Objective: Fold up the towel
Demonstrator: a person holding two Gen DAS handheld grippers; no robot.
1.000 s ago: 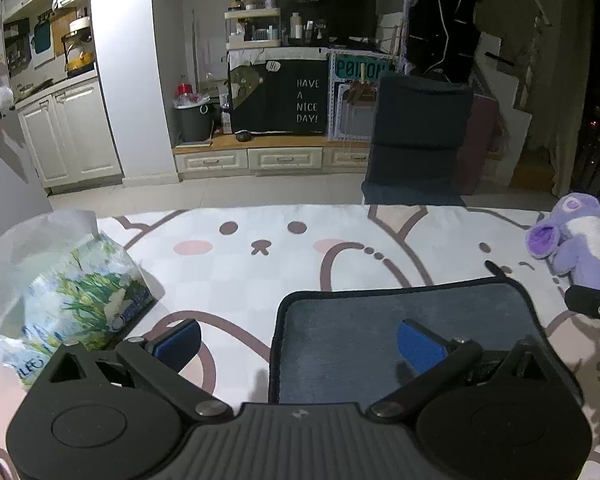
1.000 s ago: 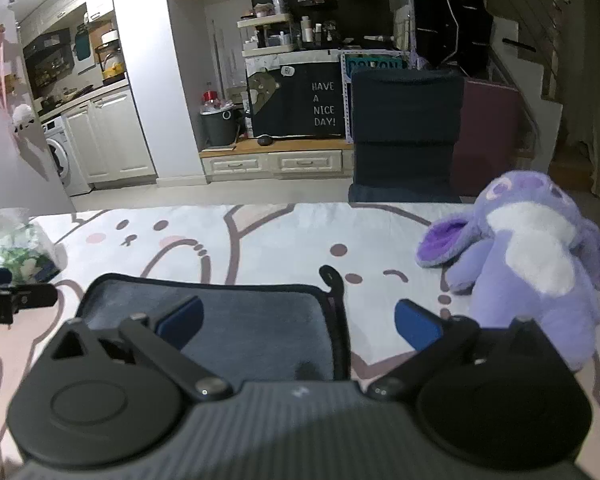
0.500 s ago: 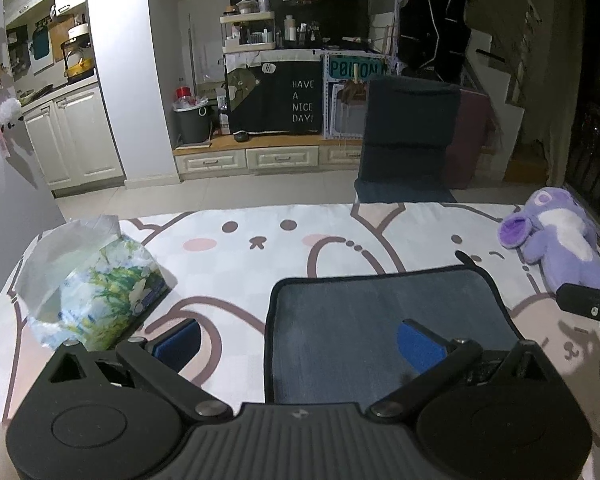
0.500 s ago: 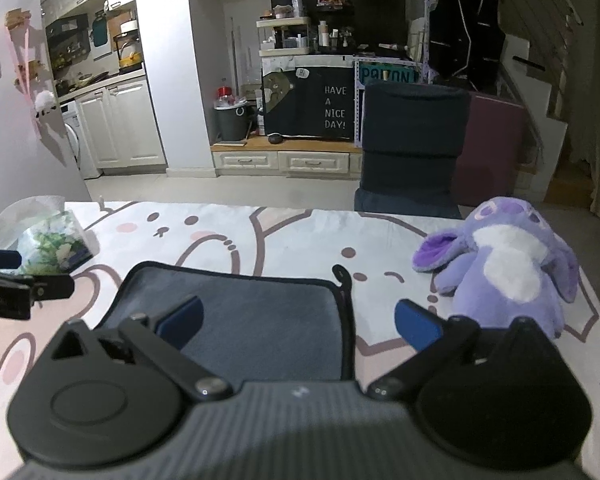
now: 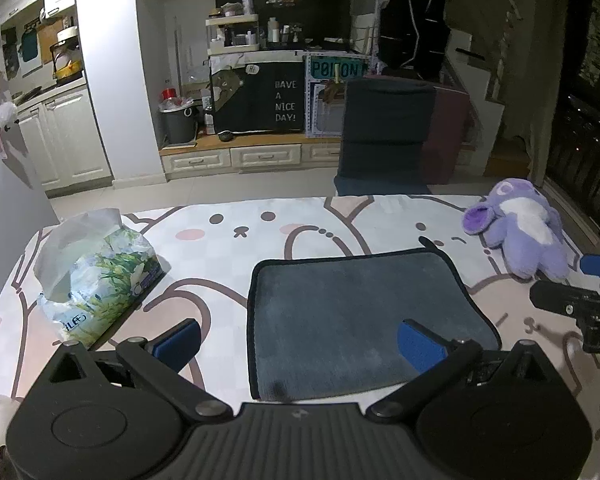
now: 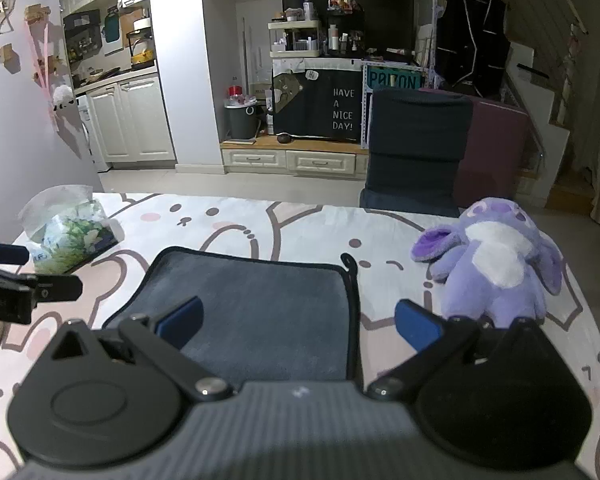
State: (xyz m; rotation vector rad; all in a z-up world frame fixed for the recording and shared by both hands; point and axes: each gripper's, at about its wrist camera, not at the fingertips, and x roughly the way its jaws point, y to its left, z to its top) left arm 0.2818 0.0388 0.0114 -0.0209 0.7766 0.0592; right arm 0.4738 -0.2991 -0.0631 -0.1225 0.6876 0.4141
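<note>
A dark grey towel (image 5: 360,316) with black trim and a small hanging loop lies flat on the table; it also shows in the right wrist view (image 6: 260,312). My left gripper (image 5: 300,344) is open and empty above the towel's near left edge. My right gripper (image 6: 300,324) is open and empty above the towel's near right edge. Each gripper's blue-padded tip shows at the side of the other's view.
A tissue pack (image 5: 96,276) sits at the table's left. A purple plush toy (image 6: 496,264) lies at the right. The table (image 5: 228,240) has a cartoon-print cloth. A dark chair (image 6: 416,152) stands behind the far edge.
Both grippers have risen and pulled back from the towel, so more of the table shows. Both stay open. The towel has not moved.
</note>
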